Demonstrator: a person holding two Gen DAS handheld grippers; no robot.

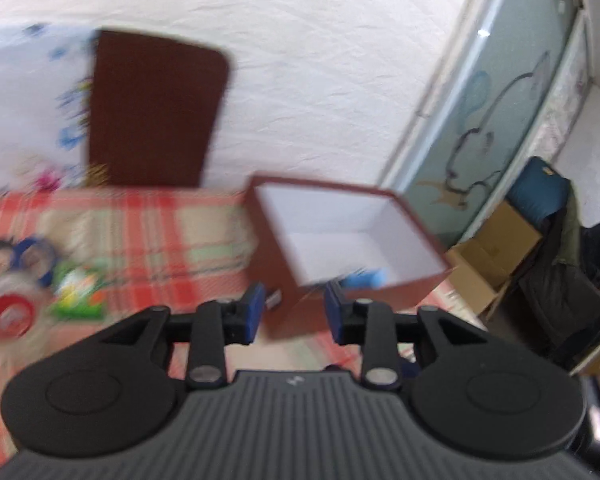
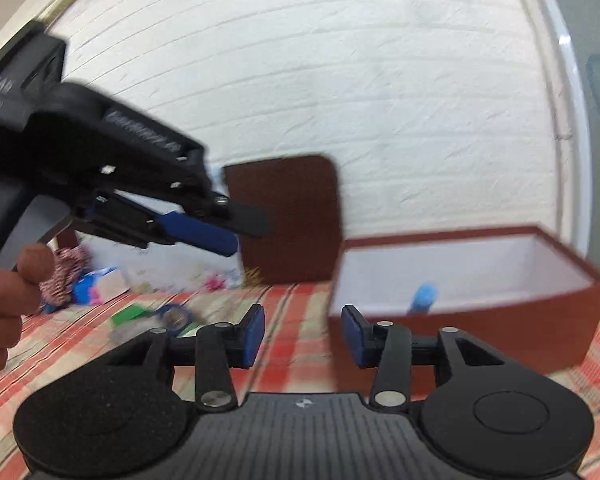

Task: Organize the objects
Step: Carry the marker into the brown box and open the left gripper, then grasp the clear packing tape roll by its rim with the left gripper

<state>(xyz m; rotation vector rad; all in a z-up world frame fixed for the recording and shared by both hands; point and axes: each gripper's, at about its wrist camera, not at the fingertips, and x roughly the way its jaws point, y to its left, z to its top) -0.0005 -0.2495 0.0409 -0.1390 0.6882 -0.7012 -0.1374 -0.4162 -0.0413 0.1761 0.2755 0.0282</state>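
A white brick wall (image 2: 340, 60) fills the top of both views. Below it lies a red and green checked cloth (image 1: 140, 232), which covers the bottom of both frames.

On the cloth sits a brown box (image 2: 480, 320) with white insides. It is open at the top. In the right wrist view it is on the right side of the frame. A small blue thing (image 2: 422, 298) lies inside it, near the front wall. It is too blurry to name.

The brown lid (image 1: 152, 108) stands up against the wall, in the upper left of the left wrist view.

A pile of small things (image 1: 32, 280) lies on the cloth at the left edge of that view. There are rolls of tape and a green packet, all blurry.

The left gripper (image 1: 294, 308) sits at the bottom middle of its frame, just in front of the box corner. Its blue pads (image 1: 256, 308) are apart and nothing is between them.

The right gripper (image 2: 302, 332) is at the bottom middle of its own frame. Its jaws are apart too, and hold nothing.

A hand (image 2: 4, 300) at the left edge of the right wrist view holds the left gripper's handle.
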